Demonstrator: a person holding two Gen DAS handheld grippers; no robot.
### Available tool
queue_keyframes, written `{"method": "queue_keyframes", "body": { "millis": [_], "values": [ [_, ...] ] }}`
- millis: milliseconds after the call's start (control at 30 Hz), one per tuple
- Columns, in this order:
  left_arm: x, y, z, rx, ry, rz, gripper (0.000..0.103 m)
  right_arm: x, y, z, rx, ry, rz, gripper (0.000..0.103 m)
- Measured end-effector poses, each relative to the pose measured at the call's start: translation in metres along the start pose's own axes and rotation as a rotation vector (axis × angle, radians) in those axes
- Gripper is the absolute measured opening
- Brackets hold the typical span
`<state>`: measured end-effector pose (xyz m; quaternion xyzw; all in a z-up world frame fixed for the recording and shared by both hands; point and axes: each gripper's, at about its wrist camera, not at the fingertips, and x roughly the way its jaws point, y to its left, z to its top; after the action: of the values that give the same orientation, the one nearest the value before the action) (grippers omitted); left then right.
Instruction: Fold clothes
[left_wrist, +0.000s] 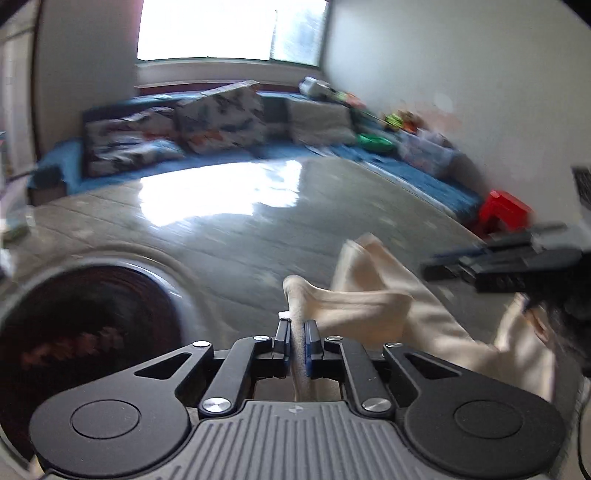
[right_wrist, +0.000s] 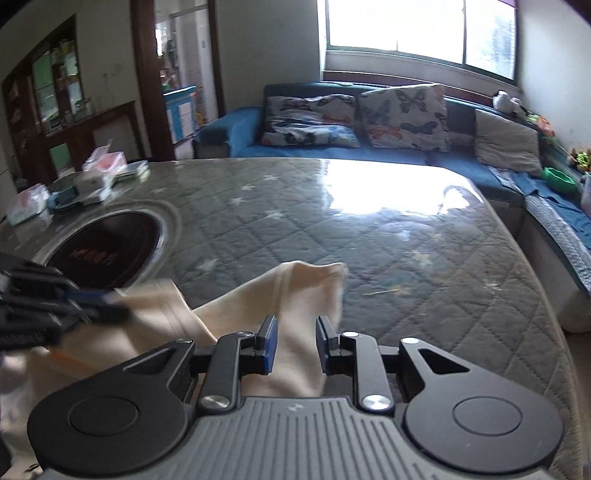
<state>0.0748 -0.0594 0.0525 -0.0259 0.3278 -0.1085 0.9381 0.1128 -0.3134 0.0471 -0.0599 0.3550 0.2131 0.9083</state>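
Pinching a fold of the cream garment (left_wrist: 369, 295) at lower centre, the left gripper (left_wrist: 295, 328) is nearly closed on it. The right gripper (right_wrist: 293, 334) stands partly open, with the cloth between its pads; whether they press it is unclear. Beneath lies a quilted grey table (right_wrist: 369, 229); a blue sofa (right_wrist: 236, 144) sits behind.
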Motion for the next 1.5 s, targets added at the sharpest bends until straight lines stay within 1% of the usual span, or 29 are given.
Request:
{"method": "queue_keyframes", "body": {
  "millis": [67, 133, 267, 400, 433, 467, 533, 600, 767, 833, 900, 967, 1033, 1100, 1133, 1167, 1233, 1333, 1500],
  "values": [
    [0.004, 0.017, 0.009, -0.041, -0.003, 0.068, 0.008, 0.008, -0.006, 0.003, 0.011, 0.007, -0.016, 0.022],
    [0.012, 0.032, 0.014, -0.055, 0.005, 0.127, 0.008, 0.022, -0.014, 0.009, 0.033, 0.024, -0.016, 0.023],
    [0.024, 0.058, 0.017, -0.102, 0.033, 0.191, 0.008, 0.045, -0.020, 0.017, 0.064, 0.043, -0.010, 0.025],
    [0.029, 0.077, 0.016, -0.151, 0.048, 0.216, 0.008, 0.070, -0.025, 0.025, 0.099, 0.063, 0.000, 0.025],
    [0.031, 0.079, 0.015, -0.155, 0.051, 0.220, 0.008, 0.076, -0.025, 0.027, 0.106, 0.070, 0.003, 0.023],
    [0.032, 0.082, 0.015, -0.159, 0.054, 0.224, 0.008, 0.081, -0.025, 0.029, 0.106, 0.076, 0.002, 0.019],
    [0.034, 0.087, 0.014, -0.167, 0.060, 0.230, 0.008, 0.090, -0.023, 0.034, 0.092, 0.077, 0.000, 0.008],
    [0.038, 0.090, 0.016, -0.171, 0.059, 0.241, 0.008, 0.097, -0.019, 0.040, 0.072, 0.072, -0.011, 0.004],
    [0.053, 0.103, 0.023, -0.186, 0.072, 0.284, 0.009, 0.124, -0.011, 0.059, 0.033, 0.065, -0.054, 0.004],
    [0.055, 0.108, 0.024, -0.195, 0.079, 0.295, 0.012, 0.132, -0.009, 0.066, 0.018, 0.069, -0.060, 0.005],
    [0.054, 0.112, 0.024, -0.210, 0.086, 0.292, 0.013, 0.134, -0.005, 0.071, -0.012, 0.075, -0.071, 0.007],
    [0.044, 0.110, 0.024, -0.203, 0.069, 0.295, 0.013, 0.127, 0.000, 0.072, -0.049, 0.066, -0.084, 0.013],
    [0.031, 0.102, 0.025, -0.176, 0.045, 0.285, 0.013, 0.112, 0.005, 0.068, -0.090, 0.047, -0.070, 0.013],
    [0.017, 0.088, 0.023, -0.140, 0.023, 0.253, 0.013, 0.091, 0.012, 0.061, -0.127, 0.036, -0.034, 0.014],
    [0.010, 0.079, 0.022, -0.119, 0.014, 0.231, 0.013, 0.082, 0.016, 0.058, -0.142, 0.037, -0.013, 0.016],
    [0.004, 0.069, 0.021, -0.097, 0.010, 0.200, 0.013, 0.072, 0.021, 0.053, -0.156, 0.039, 0.009, 0.019],
    [-0.001, 0.049, 0.017, -0.048, 0.019, 0.134, 0.013, 0.055, 0.035, 0.040, -0.185, 0.053, 0.056, 0.019],
    [0.004, 0.024, 0.012, 0.001, 0.047, 0.083, 0.013, 0.030, 0.054, 0.020, -0.226, 0.073, 0.123, 0.019],
    [0.020, 0.004, 0.005, 0.013, 0.092, 0.019, 0.013, -0.010, 0.086, -0.012, -0.310, 0.099, 0.228, 0.019]
  ]
}}
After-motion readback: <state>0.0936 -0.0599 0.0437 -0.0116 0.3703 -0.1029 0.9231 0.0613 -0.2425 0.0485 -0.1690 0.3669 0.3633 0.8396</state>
